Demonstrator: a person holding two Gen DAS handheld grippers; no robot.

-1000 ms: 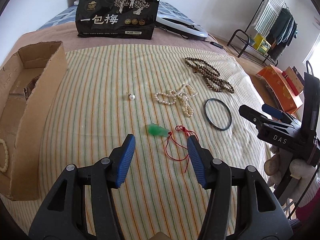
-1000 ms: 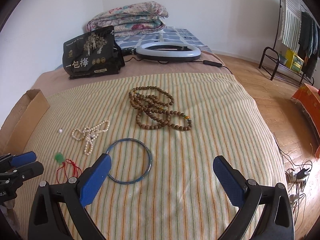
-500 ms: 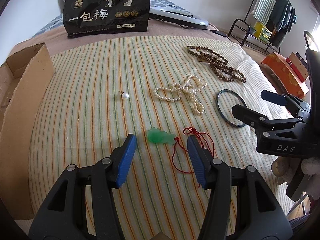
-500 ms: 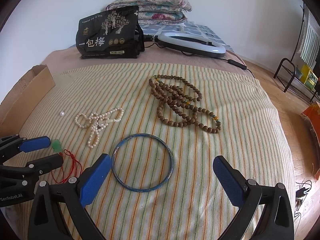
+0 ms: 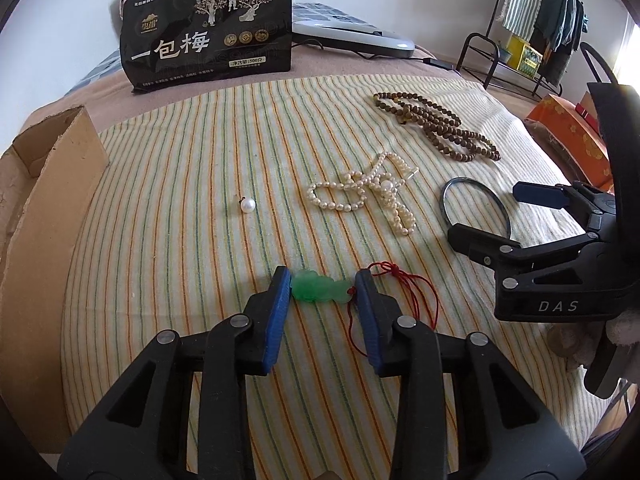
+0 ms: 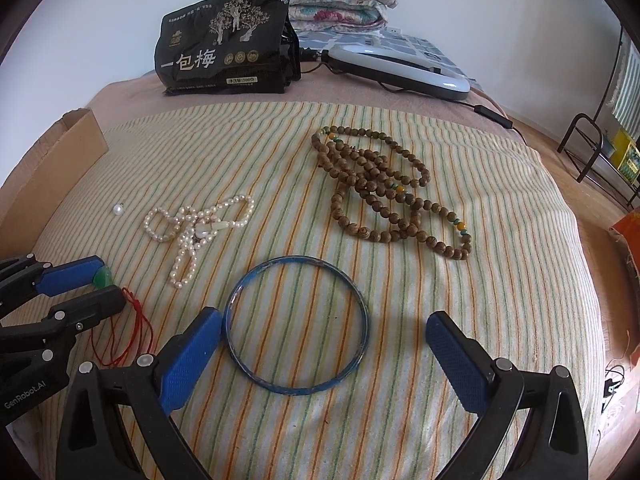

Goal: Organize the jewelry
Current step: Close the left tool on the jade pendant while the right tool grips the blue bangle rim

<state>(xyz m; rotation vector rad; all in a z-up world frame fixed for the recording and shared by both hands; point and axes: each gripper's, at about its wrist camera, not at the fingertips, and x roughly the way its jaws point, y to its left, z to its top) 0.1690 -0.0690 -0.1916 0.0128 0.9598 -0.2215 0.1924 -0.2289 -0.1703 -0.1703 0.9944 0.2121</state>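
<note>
A green jade pendant (image 5: 319,291) on a red cord (image 5: 404,292) lies on the striped cloth between the fingers of my left gripper (image 5: 323,285), whose jaws stand open on either side of it. My right gripper (image 6: 323,338) is wide open around the near part of a blue bangle (image 6: 297,323), which also shows in the left wrist view (image 5: 475,204). A pearl necklace (image 5: 366,192), a loose pearl (image 5: 247,204) and a wooden bead necklace (image 6: 384,192) lie farther back. The left gripper shows at the left of the right wrist view (image 6: 100,286).
A cardboard box (image 5: 36,208) stands along the left edge of the bed. A black snack bag (image 5: 208,28) and a ring light (image 6: 396,66) stand at the back. An orange box (image 5: 568,136) and a clothes rack (image 5: 536,20) are off the bed at right.
My left gripper has moved forward and down so its fingers now bracket the jade pendant, and it has narrowed. My right gripper has moved forward over the blue bangle.
</note>
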